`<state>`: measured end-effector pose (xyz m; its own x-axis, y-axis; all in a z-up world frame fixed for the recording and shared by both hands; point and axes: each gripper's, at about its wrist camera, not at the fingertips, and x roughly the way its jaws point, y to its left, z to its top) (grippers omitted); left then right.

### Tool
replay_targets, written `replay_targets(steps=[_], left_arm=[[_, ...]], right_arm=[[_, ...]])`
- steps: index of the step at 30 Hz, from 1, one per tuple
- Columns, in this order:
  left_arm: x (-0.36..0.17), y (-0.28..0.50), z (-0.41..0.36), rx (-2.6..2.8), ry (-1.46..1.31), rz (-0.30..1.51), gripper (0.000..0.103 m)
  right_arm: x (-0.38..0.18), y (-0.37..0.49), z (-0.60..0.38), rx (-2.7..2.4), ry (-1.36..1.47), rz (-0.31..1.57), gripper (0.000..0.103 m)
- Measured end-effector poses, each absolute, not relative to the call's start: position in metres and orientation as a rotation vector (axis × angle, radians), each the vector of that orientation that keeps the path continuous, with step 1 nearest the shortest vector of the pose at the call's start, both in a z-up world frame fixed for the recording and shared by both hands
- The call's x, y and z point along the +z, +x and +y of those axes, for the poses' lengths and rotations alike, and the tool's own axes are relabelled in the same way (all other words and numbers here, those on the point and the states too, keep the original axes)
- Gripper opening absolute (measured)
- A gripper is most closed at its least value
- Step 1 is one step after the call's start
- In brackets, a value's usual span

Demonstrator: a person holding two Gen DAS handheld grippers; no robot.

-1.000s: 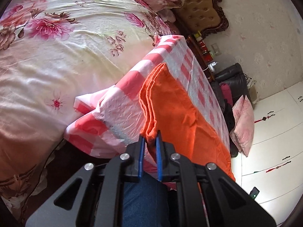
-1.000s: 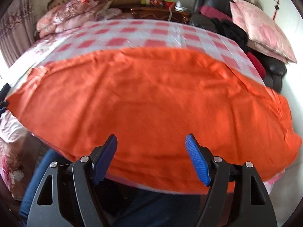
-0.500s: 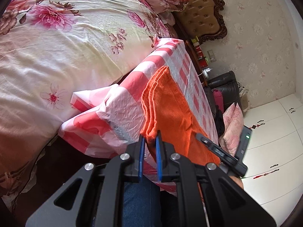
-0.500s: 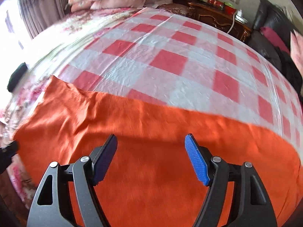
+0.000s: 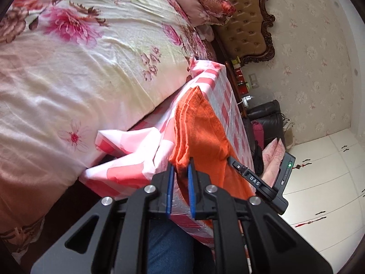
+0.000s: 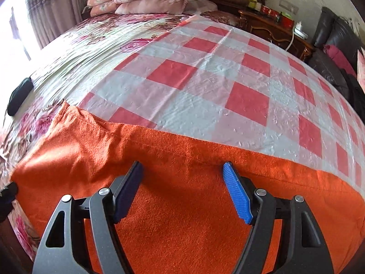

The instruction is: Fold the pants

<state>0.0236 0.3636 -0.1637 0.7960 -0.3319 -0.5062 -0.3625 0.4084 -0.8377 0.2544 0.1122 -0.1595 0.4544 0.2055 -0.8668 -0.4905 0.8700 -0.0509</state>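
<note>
My left gripper pinches an end of the orange pants on the checked cloth (2 layers visible); my right gripper hovers above them, fingers apart.

My left hand-held gripper is matte black with silver screw heads and blue pads. My right hand-held gripper matches, with ribbed blue pads. I'm wearing blue jeans.

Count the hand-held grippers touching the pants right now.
2: the left hand-held gripper pinches the pants' left corner; the right hand-held gripper, open, rests on them mid-cloth.
</note>
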Motion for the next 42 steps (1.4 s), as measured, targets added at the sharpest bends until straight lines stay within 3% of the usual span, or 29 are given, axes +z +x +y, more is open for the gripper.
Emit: replay_targets(steps=[4, 8, 12, 13, 14, 30, 42], left_arm=[[-0.171, 0.019, 0.365, 0.01, -1.208, 0.674, 0.029], [-0.173, 0.02, 0.365, 0.008, -1.217, 0.664, 0.031], [-0.166, 0.026, 0.361, 0.048, -1.148, 0.694, 0.026], [-0.164, 0.028, 0.36, 0.071, -1.121, 0.711, 0.016], [-0.164, 0.029, 0.36, 0.084, -1.105, 0.719, 0.012], [-0.134, 0.033, 0.351, 0.149, -0.947, 0.729, 0.011], [-0.112, 0.039, 0.344, 0.163, -0.888, 0.732, 0.011]], right_arm=[[-0.146, 0.236, 0.089, 0.432, -0.226, 1.001, 0.07], [-0.147, 0.215, 0.08, 0.415, -0.23, 1.032, 0.07], [-0.157, 0.197, 0.081, 0.418, -0.252, 1.056, 0.071], [-0.16, 0.193, 0.083, 0.411, -0.274, 1.057, 0.071], [-0.161, 0.189, 0.085, 0.403, -0.299, 1.037, 0.071], [-0.145, 0.173, 0.073, 0.371, -0.336, 0.973, 0.073], [-0.164, 0.167, 0.057, 0.379, -0.304, 1.036, 0.078]])
